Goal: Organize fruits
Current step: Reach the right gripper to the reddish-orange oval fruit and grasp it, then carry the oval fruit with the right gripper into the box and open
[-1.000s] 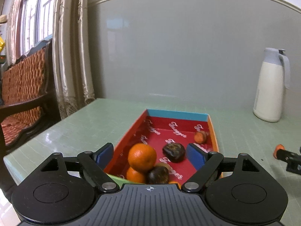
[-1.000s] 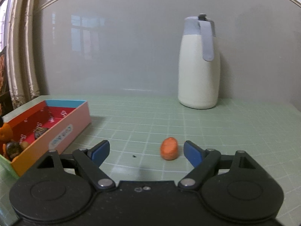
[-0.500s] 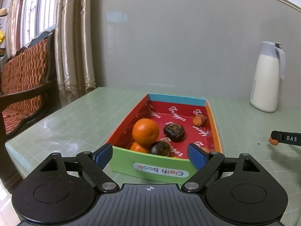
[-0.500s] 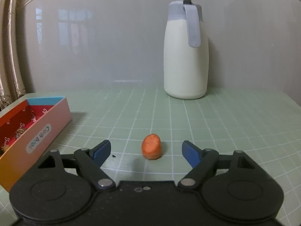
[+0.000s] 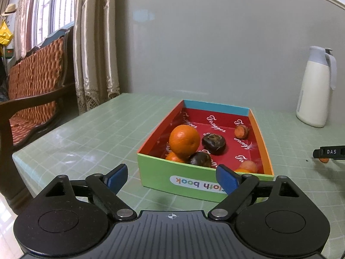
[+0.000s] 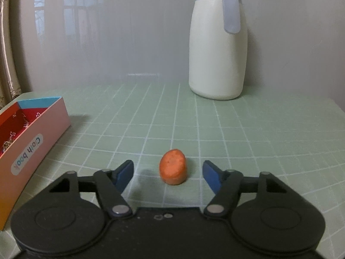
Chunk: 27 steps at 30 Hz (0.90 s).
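Orange piece (image 6: 173, 169) between spread jaws, box (image 6: 36, 138) leftward

A home: wooden settee (image 5: 32, 82), draped curtains (image 5: 94, 43), thermos jug (image 6: 217, 43) on tiled table (image 6: 237, 133).

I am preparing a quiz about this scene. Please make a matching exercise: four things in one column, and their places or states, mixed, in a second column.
Things:
1. orange
2. carrot piece
3. jug
4. right hand-held gripper

Places or states:
A. by the wall
B. open
C. in the box
D. on the table, between the fingers

Pairs: 1-C, 2-D, 3-A, 4-B
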Available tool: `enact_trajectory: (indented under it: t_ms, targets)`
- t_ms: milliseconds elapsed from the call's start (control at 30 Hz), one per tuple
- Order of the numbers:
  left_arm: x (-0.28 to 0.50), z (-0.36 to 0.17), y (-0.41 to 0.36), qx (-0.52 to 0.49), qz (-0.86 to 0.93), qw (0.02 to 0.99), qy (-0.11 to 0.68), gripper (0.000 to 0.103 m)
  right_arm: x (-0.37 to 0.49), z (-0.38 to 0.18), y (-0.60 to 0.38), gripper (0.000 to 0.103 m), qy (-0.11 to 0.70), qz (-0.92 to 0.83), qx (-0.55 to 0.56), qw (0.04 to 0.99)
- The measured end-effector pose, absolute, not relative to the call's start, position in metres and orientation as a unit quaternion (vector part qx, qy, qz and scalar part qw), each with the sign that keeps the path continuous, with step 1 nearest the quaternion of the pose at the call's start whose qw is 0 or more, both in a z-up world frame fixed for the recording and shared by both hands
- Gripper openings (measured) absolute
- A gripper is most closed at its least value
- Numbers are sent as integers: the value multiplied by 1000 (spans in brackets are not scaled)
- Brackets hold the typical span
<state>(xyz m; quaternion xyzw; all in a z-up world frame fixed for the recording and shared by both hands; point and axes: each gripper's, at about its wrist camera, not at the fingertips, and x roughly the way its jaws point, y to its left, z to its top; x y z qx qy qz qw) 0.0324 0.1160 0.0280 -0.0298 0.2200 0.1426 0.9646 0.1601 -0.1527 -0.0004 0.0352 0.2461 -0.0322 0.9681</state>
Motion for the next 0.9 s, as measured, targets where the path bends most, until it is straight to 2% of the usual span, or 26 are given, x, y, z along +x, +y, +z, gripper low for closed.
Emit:
enact_trajectory:
  t_ms: [300, 367, 900]
  targets:
    - [32, 24, 119, -33, 146, 963, 224, 89, 165, -3, -149, 41, 258, -25, 27, 966]
    - [32, 24, 119, -33, 147, 963, 224, 89, 164, -2, -146, 29, 256, -20, 21, 966]
    - [21, 25, 134, -48, 166, 961, 218, 89, 150, 3, -134, 28, 233, 22, 30, 972]
